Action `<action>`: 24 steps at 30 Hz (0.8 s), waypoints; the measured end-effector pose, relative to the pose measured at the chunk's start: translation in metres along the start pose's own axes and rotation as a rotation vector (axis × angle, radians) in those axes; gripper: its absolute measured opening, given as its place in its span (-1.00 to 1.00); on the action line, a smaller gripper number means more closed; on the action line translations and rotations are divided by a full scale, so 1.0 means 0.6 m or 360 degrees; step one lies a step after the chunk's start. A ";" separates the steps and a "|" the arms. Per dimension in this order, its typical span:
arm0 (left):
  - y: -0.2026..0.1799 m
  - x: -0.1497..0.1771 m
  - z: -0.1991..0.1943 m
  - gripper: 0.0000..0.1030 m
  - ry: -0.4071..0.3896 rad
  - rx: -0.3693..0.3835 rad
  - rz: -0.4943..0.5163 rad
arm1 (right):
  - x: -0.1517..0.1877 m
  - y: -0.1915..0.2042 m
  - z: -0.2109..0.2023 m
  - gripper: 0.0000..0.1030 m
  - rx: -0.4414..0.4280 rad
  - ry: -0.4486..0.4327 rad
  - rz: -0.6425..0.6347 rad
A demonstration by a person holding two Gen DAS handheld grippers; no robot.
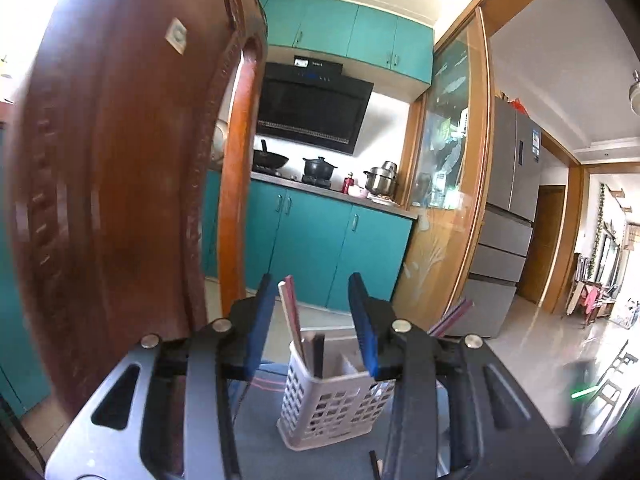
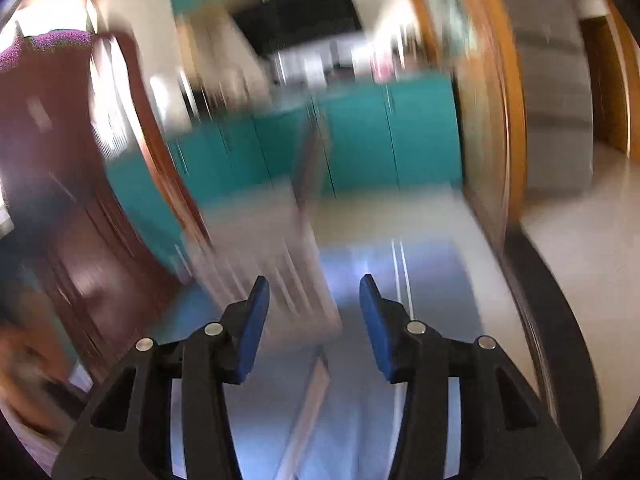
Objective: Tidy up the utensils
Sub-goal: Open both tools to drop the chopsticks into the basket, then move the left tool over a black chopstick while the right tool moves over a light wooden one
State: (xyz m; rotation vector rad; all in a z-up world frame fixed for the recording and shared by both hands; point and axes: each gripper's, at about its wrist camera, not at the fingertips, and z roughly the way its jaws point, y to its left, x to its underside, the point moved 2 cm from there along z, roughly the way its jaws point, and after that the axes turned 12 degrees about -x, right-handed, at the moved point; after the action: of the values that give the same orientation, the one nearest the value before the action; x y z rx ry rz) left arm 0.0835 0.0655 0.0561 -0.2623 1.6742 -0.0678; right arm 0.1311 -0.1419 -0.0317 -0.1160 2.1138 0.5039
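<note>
A pale perforated utensil basket (image 1: 332, 404) stands on a dark table top (image 1: 256, 416), just beyond my left gripper (image 1: 313, 280). Several chopsticks (image 1: 290, 312) stand upright in it, and more (image 1: 452, 316) lean out to the right. The left gripper's blue pads (image 1: 260, 320) stand apart and touch nothing. The right wrist view is badly smeared. In it my right gripper (image 2: 314, 280) is open and holds nothing. The basket (image 2: 280, 264) shows ahead of it to the left as a pale blur. A pale stick-like thing (image 2: 308, 408) lies on the bluish table surface (image 2: 440, 312) below the fingers.
A dark red carved wooden chair back (image 1: 120, 160) rises close on the left. Teal kitchen cabinets (image 1: 320, 240) with pots on the counter lie beyond. A sliding glass door (image 1: 448, 184) and a grey fridge (image 1: 512, 200) stand at the right.
</note>
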 end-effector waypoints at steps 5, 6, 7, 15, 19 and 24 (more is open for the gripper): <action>-0.004 0.034 -0.028 -0.18 0.0041 -0.0038 0.0122 | 0.073 -0.044 0.137 -0.10 0.0186 0.0568 0.0177; -0.004 0.039 -0.026 -0.15 0.0067 -0.0046 0.0137 | 0.075 -0.049 0.152 -0.10 0.0201 0.0589 0.0211; -0.002 0.043 -0.022 -0.14 0.0097 -0.0052 0.0144 | 0.070 -0.055 0.166 -0.10 0.0203 0.0592 0.0245; 0.029 0.060 0.021 -0.14 0.0345 -0.0046 0.0084 | 0.058 -0.048 0.243 -0.07 0.0231 0.0723 0.0056; 0.031 0.066 0.036 -0.14 0.0418 -0.0041 0.0052 | 0.058 -0.020 0.229 -0.08 0.0026 0.0710 0.0061; 0.020 0.081 0.042 -0.14 0.0501 -0.0003 0.0057 | 0.085 -0.023 0.208 -0.08 0.0118 0.0811 0.0018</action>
State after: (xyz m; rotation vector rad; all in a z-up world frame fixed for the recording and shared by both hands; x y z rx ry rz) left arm 0.1018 0.0694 0.0032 -0.2315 1.9916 -0.0840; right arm 0.2031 -0.0995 -0.1381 -0.2070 2.6285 0.4326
